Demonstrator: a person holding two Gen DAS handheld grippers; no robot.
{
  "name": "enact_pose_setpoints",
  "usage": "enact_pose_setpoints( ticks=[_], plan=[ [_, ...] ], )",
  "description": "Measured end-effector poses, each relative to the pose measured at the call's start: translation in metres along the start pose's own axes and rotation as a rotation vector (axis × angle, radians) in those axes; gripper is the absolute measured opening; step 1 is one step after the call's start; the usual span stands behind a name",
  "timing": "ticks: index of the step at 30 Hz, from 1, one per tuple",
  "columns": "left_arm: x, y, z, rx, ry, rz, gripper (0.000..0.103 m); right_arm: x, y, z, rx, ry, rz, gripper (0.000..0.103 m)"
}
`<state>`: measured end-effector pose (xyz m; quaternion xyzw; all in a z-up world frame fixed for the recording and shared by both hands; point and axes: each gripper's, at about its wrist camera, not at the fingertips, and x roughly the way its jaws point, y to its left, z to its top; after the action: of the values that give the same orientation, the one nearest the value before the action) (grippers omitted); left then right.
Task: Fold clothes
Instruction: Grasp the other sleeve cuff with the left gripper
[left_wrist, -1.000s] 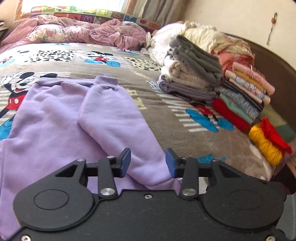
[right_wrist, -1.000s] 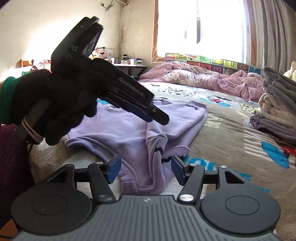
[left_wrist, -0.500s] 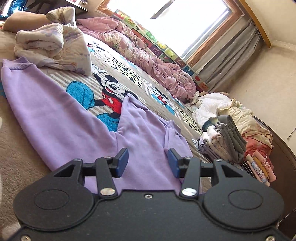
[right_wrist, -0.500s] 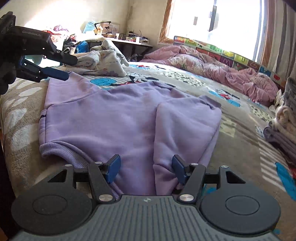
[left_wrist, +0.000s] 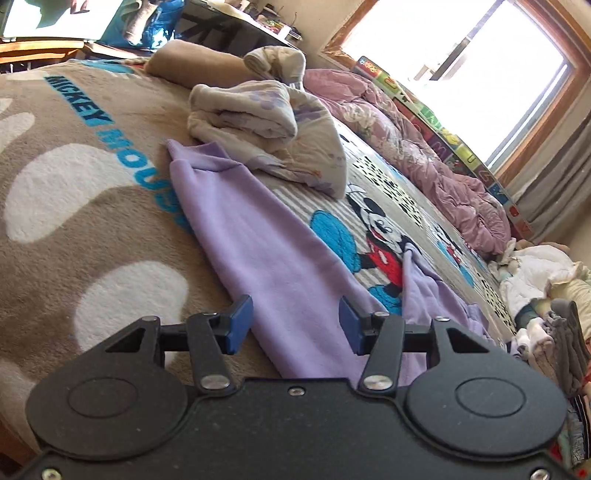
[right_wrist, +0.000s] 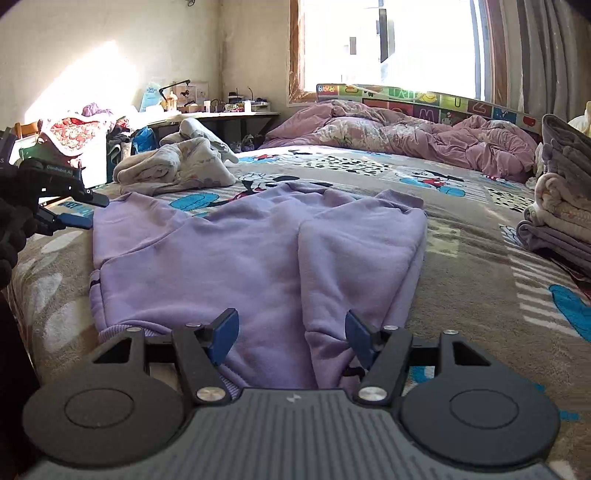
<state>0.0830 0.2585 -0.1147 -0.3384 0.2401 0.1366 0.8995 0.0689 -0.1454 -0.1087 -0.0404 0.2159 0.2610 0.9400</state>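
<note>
**Right wrist view: purple sweatshirt half-folded on bed**

Right wrist view: purple sweatshirt (right_wrist: 236, 258) lies flat across the near part of the bed (right_wrist: 480, 273), one sleeve (right_wrist: 354, 266) laid over its body, the other sleeve (left_wrist: 258, 236) stretched out toward the bed's left edge.

- Right gripper (right_wrist: 291, 338): fingers apart, empty, low over the near hem.
- Left gripper (left_wrist: 291, 325): fingers apart, empty, straddling the outstretched sleeve.
- Handling, judged: soft fleece, light, limp; drapes and sags. Best held at cuff or ribbed hem.
- Room: crumpled pale garment (left_wrist: 266, 125) touches the outstretched cuff; folded stack (right_wrist: 561, 206) at the right edge; open blanket between.
</note>
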Motion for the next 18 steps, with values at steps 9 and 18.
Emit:
enact_pose_setpoints(
  ticks=[9, 18],
  plan=[
    [0.032, 0.058, 0.041, -0.305, -0.061, 0.050, 0.048, -0.032, -0.004, -0.013, 0.143, -0.048, 0.013, 0.065],
    [0.059, 0.073, 0.066, -0.336, -0.078, -0.040, 0.002, -0.035, -0.035, -0.027, 0.305, -0.020, -0.017, 0.066]
  ],
)
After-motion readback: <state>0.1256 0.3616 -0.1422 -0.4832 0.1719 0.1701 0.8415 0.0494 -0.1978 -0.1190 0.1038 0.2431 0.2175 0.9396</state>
